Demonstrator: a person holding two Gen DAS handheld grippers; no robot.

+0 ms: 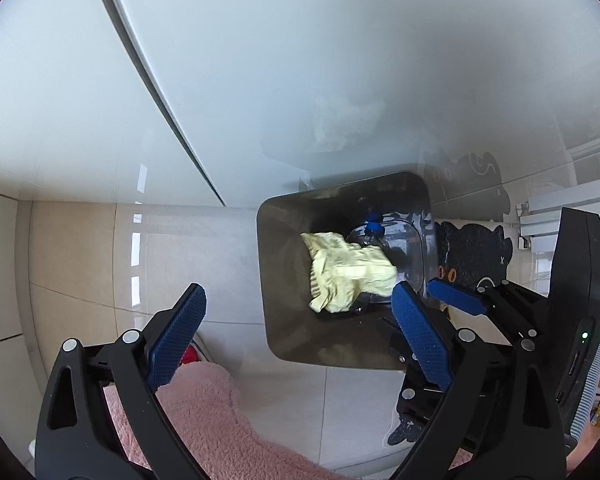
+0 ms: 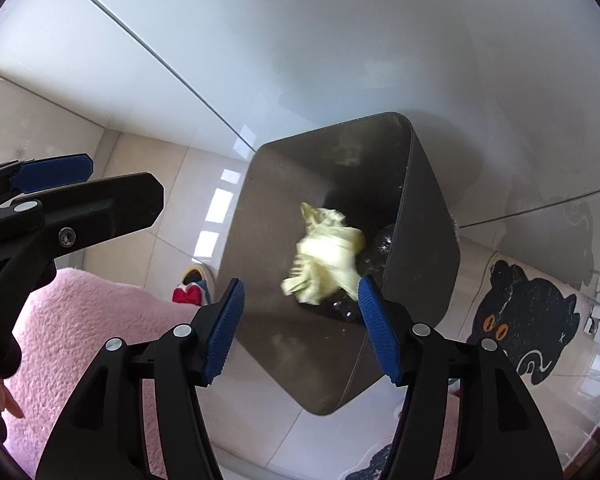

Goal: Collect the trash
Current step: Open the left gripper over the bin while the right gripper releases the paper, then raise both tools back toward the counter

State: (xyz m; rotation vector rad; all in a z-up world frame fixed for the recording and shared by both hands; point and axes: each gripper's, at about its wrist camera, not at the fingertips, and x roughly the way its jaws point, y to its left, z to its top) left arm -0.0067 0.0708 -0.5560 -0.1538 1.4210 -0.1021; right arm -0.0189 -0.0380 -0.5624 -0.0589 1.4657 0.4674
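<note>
one yellow wrapper (image 2: 324, 256) in one bin (image 2: 300, 360) — both claws empty

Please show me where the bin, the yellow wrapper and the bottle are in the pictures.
bin (image 2: 424, 248): right wrist view, on its dark outer side wall.
yellow wrapper (image 1: 346, 270): left wrist view, on the middle of the crumpled sheet.
bottle (image 1: 374, 227): left wrist view, on its blue cap.

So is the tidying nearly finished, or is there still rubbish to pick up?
Some looks done: a crumpled yellow wrapper and a plastic bottle already lie inside the dark bin. Nothing is in hand: the left gripper and right gripper hover over the bin, jaws open and empty. No other rubbish shows on the floor.
</note>
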